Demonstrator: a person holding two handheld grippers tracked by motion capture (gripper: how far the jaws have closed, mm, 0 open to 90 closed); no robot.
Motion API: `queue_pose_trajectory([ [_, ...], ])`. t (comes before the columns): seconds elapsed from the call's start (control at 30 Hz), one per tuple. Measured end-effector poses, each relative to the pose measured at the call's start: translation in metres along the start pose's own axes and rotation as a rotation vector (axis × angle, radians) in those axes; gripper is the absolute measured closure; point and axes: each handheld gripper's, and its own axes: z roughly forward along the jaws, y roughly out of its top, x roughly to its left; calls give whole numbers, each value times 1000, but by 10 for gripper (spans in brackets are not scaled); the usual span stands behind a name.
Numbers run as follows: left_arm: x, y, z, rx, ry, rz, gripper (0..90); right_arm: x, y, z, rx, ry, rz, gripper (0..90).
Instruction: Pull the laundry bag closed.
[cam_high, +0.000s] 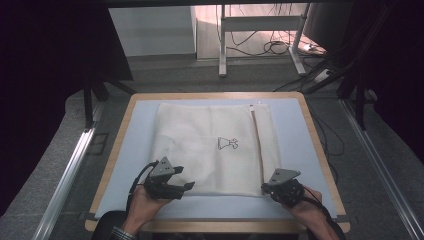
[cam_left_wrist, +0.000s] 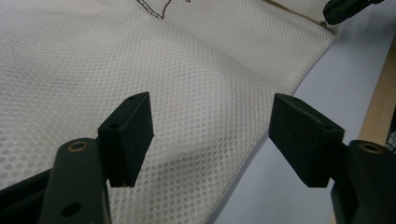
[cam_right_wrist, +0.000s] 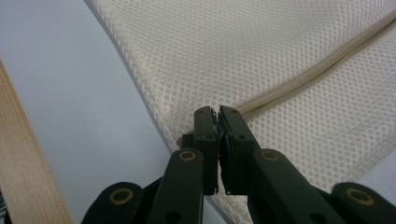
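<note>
Currently the risk sits on the left side. The left gripper (cam_high: 186, 187) hovers at the near edge of the mesh laundry bag (cam_high: 212, 145) with its jaws part-way apart, mesh lying under and between them, pads not pressing on it. If they close from this height, likely outcomes are: catching just 1 layer of mesh, or pinching nothing, since the fabric lies flat on the blue mat (cam_high: 295, 130) and gives no raised fold to bite.

Second risk: the right gripper (cam_right_wrist: 217, 116) is clamped tight on the bag's near right corner, right where the zipper strip (cam_right_wrist: 317, 70) ends. A sideways pull from the left side while that corner is pinned would probably bunch or skew the bag rather than move it cleanly. The mesh could also snag on a pad edge.

Bag appearance: off-white, fine honeycomb mesh, roughly square, lying flat in the middle of the mat on the wooden table (cam_high: 120, 135). A tan zipper strip runs near-to-far along its right side, with a white pull tab (cam_high: 258, 103) at the far end. A small dark dress-shaped emblem (cam_high: 228, 143) is stitched near the centre. Slight ripples show in the left gripper view; otherwise smooth.
</note>
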Motion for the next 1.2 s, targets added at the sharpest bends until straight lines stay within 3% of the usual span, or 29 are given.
queue_pose_trajectory([
  [0.27,-1,6,3,-17,-35,1,395,0,0,0,3,-6,-1,851],
  [0.5,-14,19,16,-5,-73,63,463,-1,0,1,1,-4,-1,851],
  [0.87,-22,32,33,-4,-109,104,576,-2,0,1,-4,-5,7,848],
  [1.2,-31,41,47,-3,-113,138,700,-3,0,1,-3,-1,22,848],
])
